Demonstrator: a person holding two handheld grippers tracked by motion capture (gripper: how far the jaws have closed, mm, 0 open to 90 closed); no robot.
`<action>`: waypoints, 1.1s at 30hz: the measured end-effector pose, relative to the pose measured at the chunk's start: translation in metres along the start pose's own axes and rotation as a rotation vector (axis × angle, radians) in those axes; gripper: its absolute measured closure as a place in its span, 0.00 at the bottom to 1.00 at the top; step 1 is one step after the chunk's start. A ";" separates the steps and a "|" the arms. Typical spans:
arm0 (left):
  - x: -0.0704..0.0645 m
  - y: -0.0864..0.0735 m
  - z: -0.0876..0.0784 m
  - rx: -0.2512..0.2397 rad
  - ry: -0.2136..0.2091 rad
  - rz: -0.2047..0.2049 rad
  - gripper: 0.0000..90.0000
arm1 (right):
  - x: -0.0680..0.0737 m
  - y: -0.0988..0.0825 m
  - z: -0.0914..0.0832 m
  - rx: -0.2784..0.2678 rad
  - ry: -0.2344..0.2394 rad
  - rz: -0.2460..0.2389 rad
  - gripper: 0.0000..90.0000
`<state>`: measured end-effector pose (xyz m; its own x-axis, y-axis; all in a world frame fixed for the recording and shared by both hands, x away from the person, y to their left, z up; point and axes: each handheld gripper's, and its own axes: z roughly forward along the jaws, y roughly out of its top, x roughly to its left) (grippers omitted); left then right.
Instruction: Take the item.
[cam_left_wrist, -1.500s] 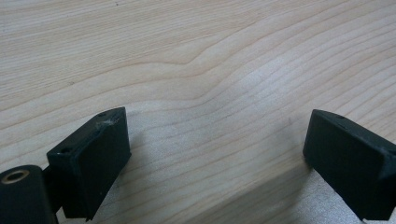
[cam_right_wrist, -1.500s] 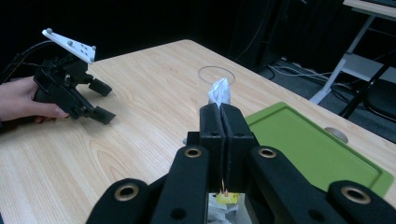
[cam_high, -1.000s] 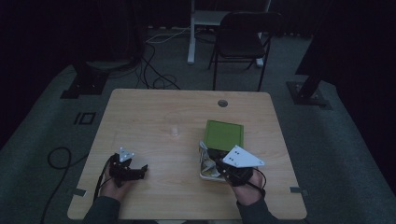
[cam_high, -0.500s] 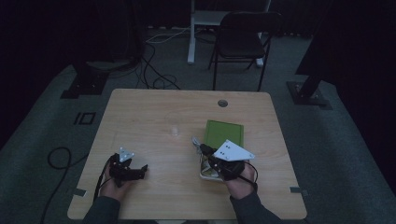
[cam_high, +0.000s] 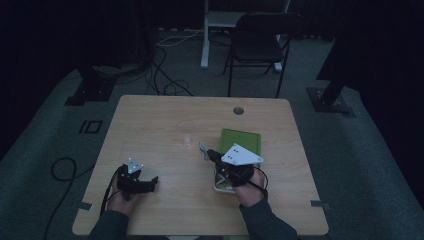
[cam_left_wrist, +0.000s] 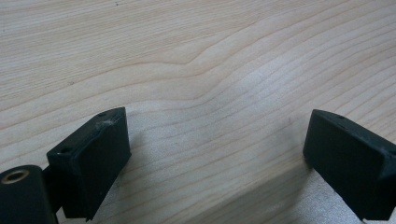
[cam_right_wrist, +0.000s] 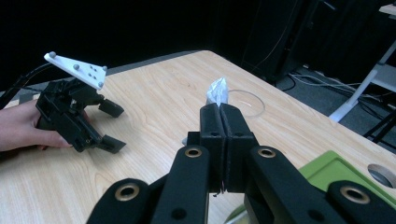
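Over the table (cam_high: 160, 125), right tongs (cam_right_wrist: 219, 109) pinching a clear wrapper (cam_right_wrist: 217, 92); left tongs (cam_left_wrist: 215, 154) spread wide, empty.

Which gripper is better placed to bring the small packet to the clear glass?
The right gripper, probably: its jaws are shut on the packet, with the glass just ahead. The left gripper rests open and empty on the table, farther away.

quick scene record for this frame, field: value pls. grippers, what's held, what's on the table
left gripper: open, jaws wide apart over bare wood, holding nothing
right gripper: shut on a small clear crinkled packet, raised above the table
table: light wood, round hole near far edge
clear glass: upright, mid-table, beyond the right gripper
green tray: right of centre, beside the right hand
container under right hand: partly hidden, contents unclear
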<state>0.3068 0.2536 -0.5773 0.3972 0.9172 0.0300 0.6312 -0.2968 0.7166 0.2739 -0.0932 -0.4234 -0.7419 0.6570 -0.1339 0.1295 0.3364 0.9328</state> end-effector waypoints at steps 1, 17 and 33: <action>0.000 0.000 0.000 0.000 0.000 0.000 0.09 | -0.001 0.001 0.002 -0.001 0.000 -0.004 0.99; 0.000 0.000 0.000 0.004 -0.001 0.004 0.09 | -0.014 0.007 0.021 -0.008 0.020 0.023 0.99; 0.000 0.000 0.000 0.000 -0.001 -0.001 0.09 | -0.028 0.014 0.037 -0.006 0.005 0.035 0.99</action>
<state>0.3068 0.2535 -0.5774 0.3971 0.9173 0.0284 0.6315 -0.2956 0.7168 0.3206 -0.0816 -0.4186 -0.7406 0.6645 -0.0998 0.1511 0.3093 0.9389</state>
